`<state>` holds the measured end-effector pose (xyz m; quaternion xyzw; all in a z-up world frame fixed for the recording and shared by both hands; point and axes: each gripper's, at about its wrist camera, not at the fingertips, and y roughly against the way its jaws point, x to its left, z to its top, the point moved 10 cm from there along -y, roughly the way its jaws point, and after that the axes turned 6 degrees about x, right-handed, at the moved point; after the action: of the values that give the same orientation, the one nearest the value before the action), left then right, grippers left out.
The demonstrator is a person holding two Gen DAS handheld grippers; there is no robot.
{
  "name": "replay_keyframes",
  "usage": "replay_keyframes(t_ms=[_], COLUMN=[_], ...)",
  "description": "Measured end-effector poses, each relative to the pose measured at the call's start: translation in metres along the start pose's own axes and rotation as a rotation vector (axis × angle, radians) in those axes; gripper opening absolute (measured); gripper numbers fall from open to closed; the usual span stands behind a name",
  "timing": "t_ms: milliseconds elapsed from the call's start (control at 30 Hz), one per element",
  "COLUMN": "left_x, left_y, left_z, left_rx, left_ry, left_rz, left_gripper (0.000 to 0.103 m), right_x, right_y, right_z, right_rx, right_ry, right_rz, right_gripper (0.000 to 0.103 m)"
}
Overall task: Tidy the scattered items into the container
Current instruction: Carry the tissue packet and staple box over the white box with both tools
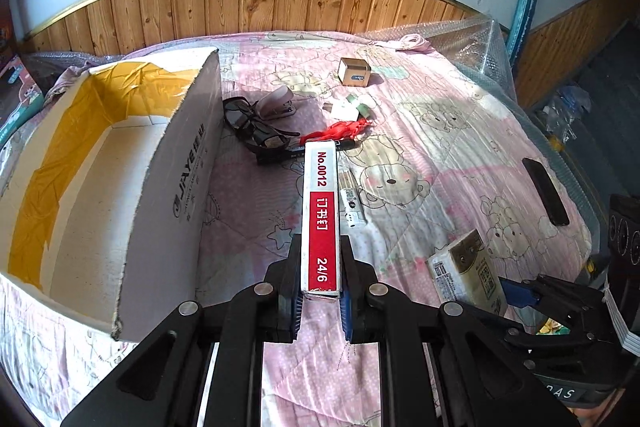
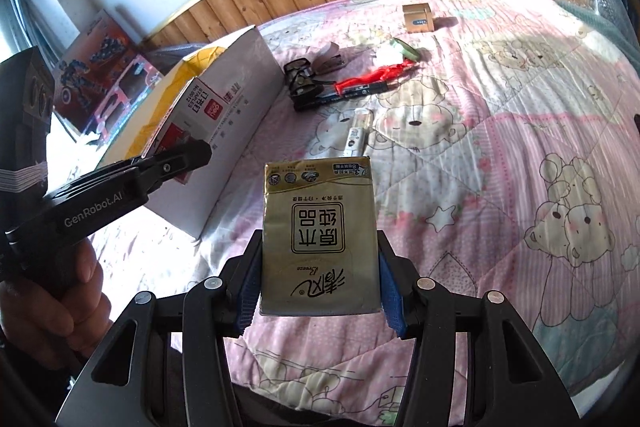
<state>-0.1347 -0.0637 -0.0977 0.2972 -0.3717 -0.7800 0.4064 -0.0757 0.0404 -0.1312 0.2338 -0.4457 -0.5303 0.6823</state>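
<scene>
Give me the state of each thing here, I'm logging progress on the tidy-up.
Red-and-white staples box: clamped in left gripper, off the bed.
Gold tissue pack: clamped in right gripper.
White cardboard container: open, looks empty.
Black sunglasses: lying on quilt, unfolded.
Black marker pen: on quilt, capped.

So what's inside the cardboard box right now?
The cardboard box shows only its white floor and yellow tape lining; no items are visible. Its near wall hides the closest strip of floor.
</scene>
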Motion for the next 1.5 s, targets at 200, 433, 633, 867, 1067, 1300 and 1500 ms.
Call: replay_keyframes(t_ms=[200, 433, 633, 867, 1067, 1300, 1500], left_x=[0.013, 0.036, 0.06, 0.087, 0.108, 0.122, 0.131], left_y=[0.025, 0.047, 0.061, 0.071, 0.078, 0.083, 0.086], left_z=[-0.005, -0.011, -0.012, -0.014, -0.012, -0.007, 0.002], left_rx=[-0.027, -0.055, -0.076, -0.087, -0.098, -0.106, -0.113], left_ry=[0.016, 0.044, 0.076, 0.123, 0.159, 0.179, 0.19], left_rz=[0.022, 0.074, 0.117, 0.152, 0.167, 0.176, 0.185], left_gripper=[0.015, 0.015, 0.015, 0.015, 0.015, 0.015, 0.015], right_x=[0.023, 0.047, 0.073, 0.1, 0.122, 0.142, 0.159], right_y=[0.004, 0.003, 0.002, -0.007, -0.014, -0.018, -0.02], right_z=[-0.003, -0.006, 0.001, 0.011, 0.021, 0.035, 0.05], right_rx=[-0.011, -0.006, -0.01, -0.004, 0.0, -0.002, -0.009], right_ry=[0.031, 0.068, 0.113, 0.16, 0.197, 0.235, 0.262], right_rz=[-0.001, -0.008, -0.004, 0.006, 0.023, 0.042, 0.061], right_gripper=[0.054, 0.054, 0.054, 0.054, 0.054, 0.054, 0.054])
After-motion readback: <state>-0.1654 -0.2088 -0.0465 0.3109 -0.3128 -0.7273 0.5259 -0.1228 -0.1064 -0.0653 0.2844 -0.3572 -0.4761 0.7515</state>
